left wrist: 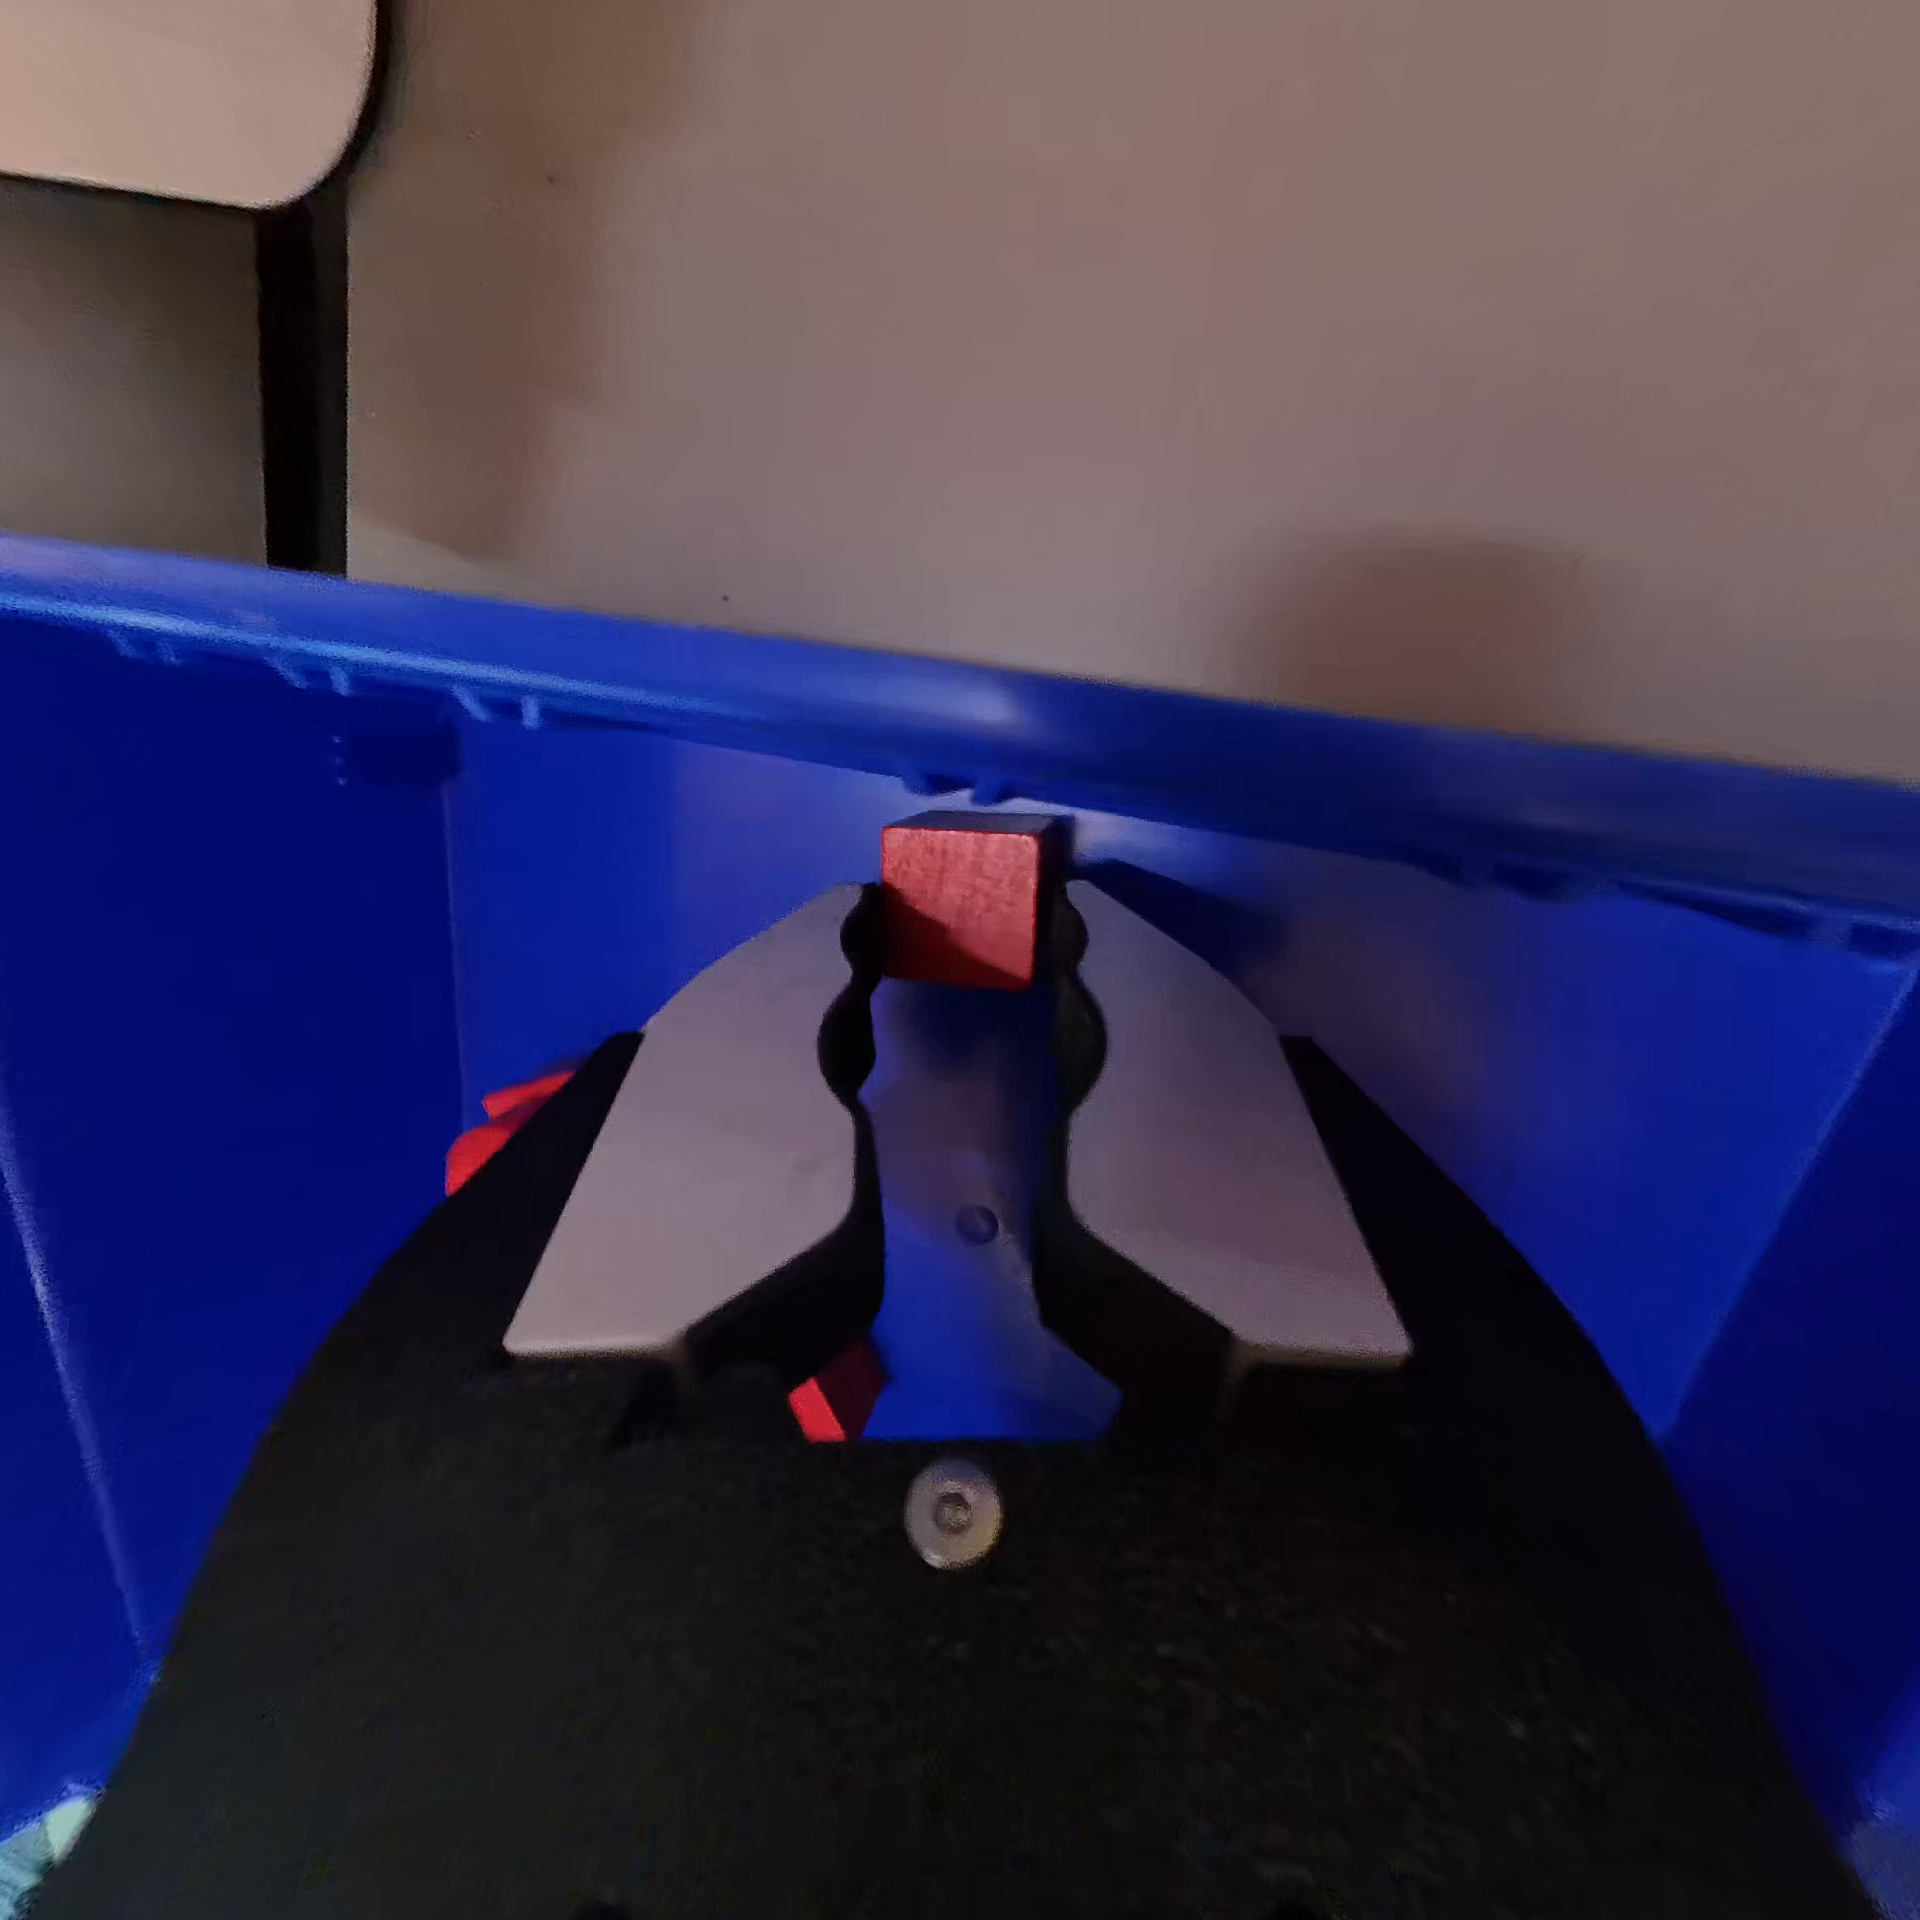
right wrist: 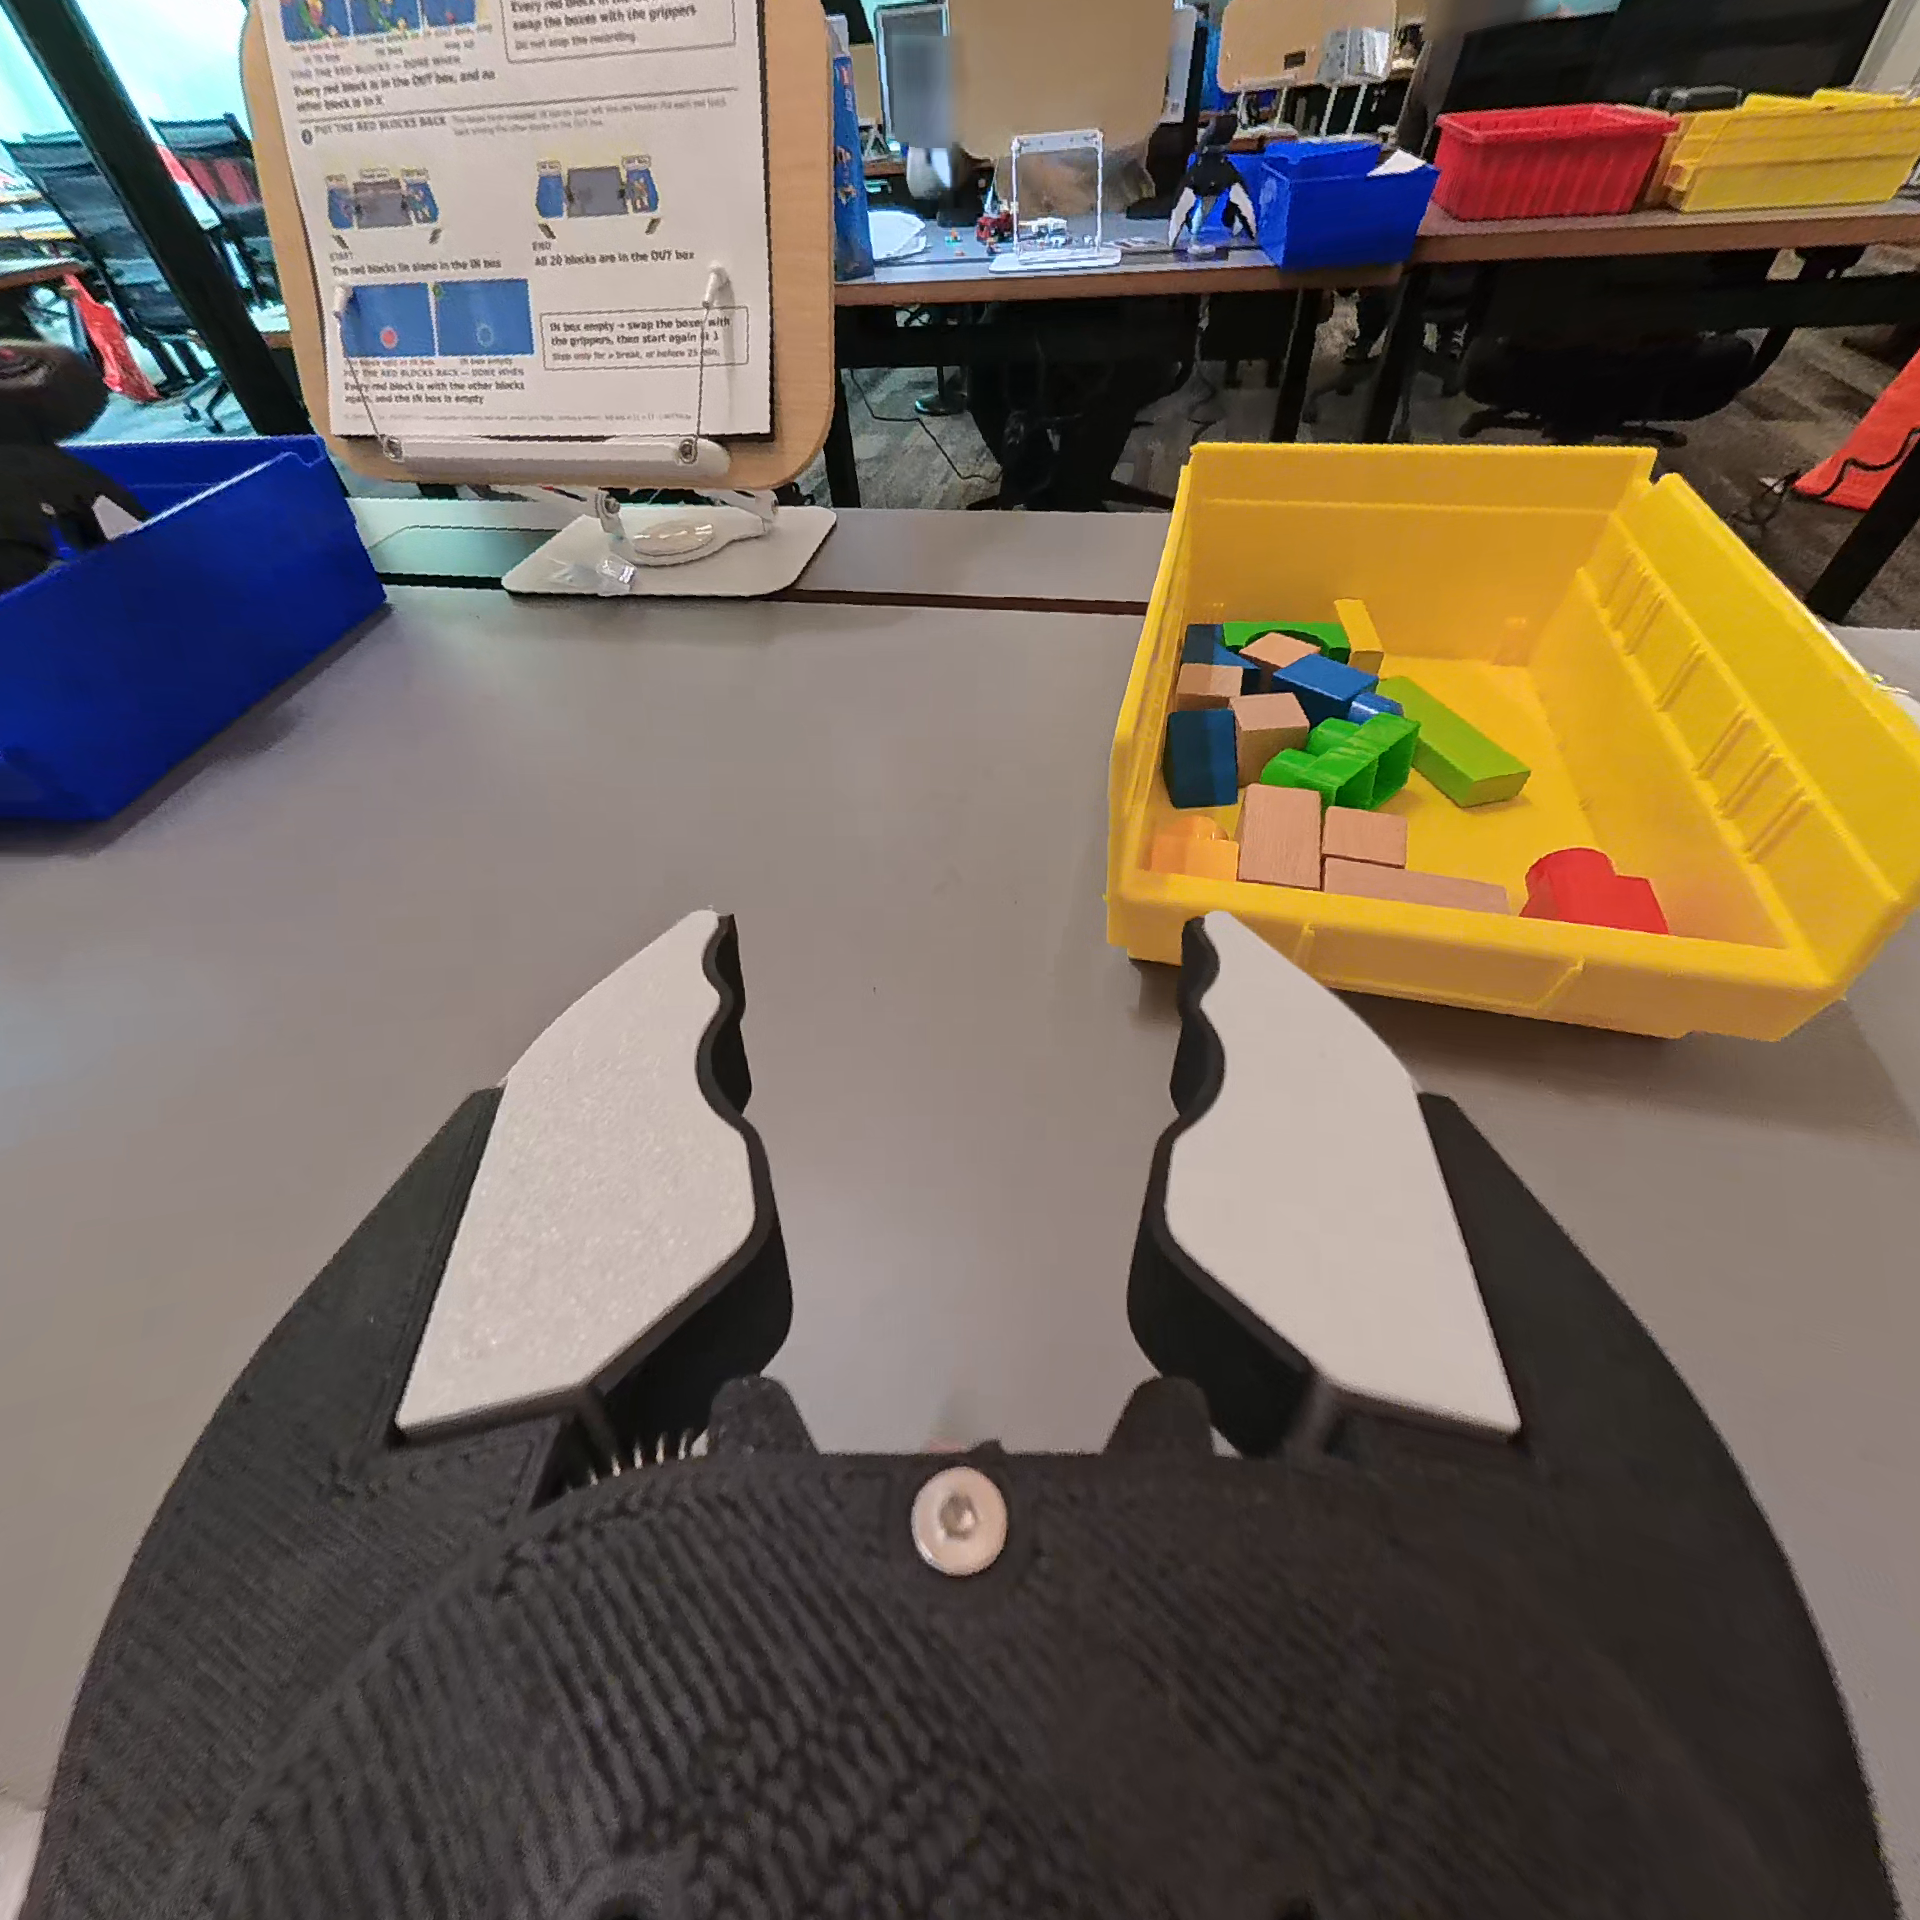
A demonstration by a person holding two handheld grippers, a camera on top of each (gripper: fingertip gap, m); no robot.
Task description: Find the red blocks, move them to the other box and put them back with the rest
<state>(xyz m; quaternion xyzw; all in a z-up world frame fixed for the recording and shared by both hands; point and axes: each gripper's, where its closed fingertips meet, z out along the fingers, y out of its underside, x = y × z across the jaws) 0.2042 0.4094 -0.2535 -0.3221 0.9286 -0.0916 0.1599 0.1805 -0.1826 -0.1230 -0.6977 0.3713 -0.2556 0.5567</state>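
Note:
In the left wrist view my left gripper (left wrist: 964,914) is shut on a red cube (left wrist: 961,899), pinched between both fingertips inside the blue box (left wrist: 935,717), near its far wall. More red blocks (left wrist: 509,1122) lie lower in that box, one under the jaws (left wrist: 831,1397). In the right wrist view my right gripper (right wrist: 961,940) is open and empty above the grey table (right wrist: 623,790). The yellow box (right wrist: 1351,966) stands just right of its right fingertip and holds several blue, green and wooden blocks and a red piece (right wrist: 1595,891). The blue box (right wrist: 177,623) shows at far left.
A stand with an instruction sheet (right wrist: 540,229) stands at the table's back, between the boxes. Behind it are other tables with blue, red and yellow bins (right wrist: 1548,156) and chairs. A beige wall lies beyond the blue box in the left wrist view.

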